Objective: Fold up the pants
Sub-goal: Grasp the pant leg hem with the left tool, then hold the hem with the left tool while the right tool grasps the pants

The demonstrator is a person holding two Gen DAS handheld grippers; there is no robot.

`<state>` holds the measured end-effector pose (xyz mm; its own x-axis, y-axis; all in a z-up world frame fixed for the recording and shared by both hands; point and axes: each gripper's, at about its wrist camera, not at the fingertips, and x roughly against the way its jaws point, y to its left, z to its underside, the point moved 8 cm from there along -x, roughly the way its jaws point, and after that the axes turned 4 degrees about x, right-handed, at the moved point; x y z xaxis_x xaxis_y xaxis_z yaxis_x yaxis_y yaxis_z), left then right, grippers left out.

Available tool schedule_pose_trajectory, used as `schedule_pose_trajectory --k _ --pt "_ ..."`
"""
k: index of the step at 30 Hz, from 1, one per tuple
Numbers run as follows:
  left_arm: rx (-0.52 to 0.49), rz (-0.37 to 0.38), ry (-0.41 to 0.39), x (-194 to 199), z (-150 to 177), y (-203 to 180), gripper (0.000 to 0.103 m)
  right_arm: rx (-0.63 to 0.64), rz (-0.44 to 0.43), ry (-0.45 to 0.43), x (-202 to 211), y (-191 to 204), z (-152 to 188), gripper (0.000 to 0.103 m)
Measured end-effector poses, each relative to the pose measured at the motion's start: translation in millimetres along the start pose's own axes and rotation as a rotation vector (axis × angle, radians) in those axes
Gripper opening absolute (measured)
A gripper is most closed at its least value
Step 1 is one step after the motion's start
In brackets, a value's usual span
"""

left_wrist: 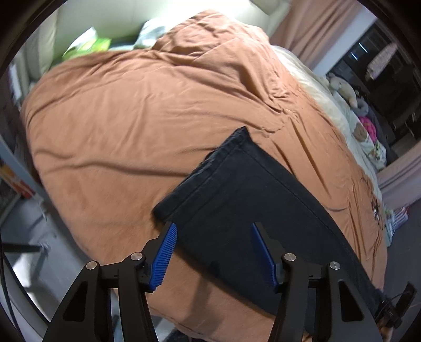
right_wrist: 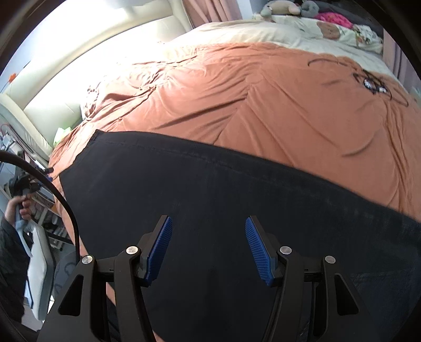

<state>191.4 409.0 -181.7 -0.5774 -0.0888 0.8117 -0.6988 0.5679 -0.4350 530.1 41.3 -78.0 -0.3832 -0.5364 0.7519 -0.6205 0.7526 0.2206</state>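
Black pants (left_wrist: pixel 236 189) lie flat as a long strip on the orange duvet (left_wrist: pixel 118 118). In the left wrist view the hem end points up and left, and my left gripper (left_wrist: pixel 213 227) hovers over that end, open, with its blue pads (left_wrist: pixel 165 252) apart and nothing pinched. In the right wrist view the pants (right_wrist: pixel 210 179) stretch across the whole lower half, hem corner at the upper left. My right gripper (right_wrist: pixel 208 219) stands open over the wide middle of the fabric, its pads (right_wrist: pixel 259 252) apart and not pressing on the cloth.
The duvet (right_wrist: pixel 263 105) covers a bed with a cream headboard (right_wrist: pixel 79 65). Soft toys and a pink item (right_wrist: pixel 331 18) lie at the far edge. A black cable (right_wrist: pixel 65 205) and a hand (right_wrist: pixel 18 207) on a handle are at the left. Floor (left_wrist: pixel 31 231) lies beyond the bed's edge.
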Motion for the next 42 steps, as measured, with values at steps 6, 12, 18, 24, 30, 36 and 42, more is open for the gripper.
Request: schedule_pose_trajectory --k 6,12,18,24,30,36,42 --pt "0.092 0.062 0.046 -15.5 15.2 20.4 0.060 -0.039 -0.021 0.024 -3.7 1.6 16.3 0.057" --pt "0.131 0.111 0.058 -31.8 16.4 23.7 0.060 -0.081 -0.006 0.033 0.3 -2.5 28.4 0.057" --pt "0.172 0.129 0.066 -48.9 12.4 32.5 0.055 -0.128 0.074 0.031 11.3 -16.8 40.2 0.057" --pt "0.240 0.204 0.025 -55.0 1.3 41.9 0.047 -0.228 0.165 0.013 32.9 -56.2 47.8 0.057" --pt "0.271 0.275 0.006 -55.8 2.9 42.0 0.047 -0.286 0.226 -0.004 52.1 -80.6 54.6 0.057" --pt "0.266 0.254 -0.004 -57.2 -6.9 36.9 0.004 -0.210 0.219 0.015 45.4 -74.2 42.6 0.057" --pt "0.248 0.267 -0.050 -38.5 -24.9 25.9 0.004 -0.051 0.203 0.044 27.8 -70.7 11.4 0.057"
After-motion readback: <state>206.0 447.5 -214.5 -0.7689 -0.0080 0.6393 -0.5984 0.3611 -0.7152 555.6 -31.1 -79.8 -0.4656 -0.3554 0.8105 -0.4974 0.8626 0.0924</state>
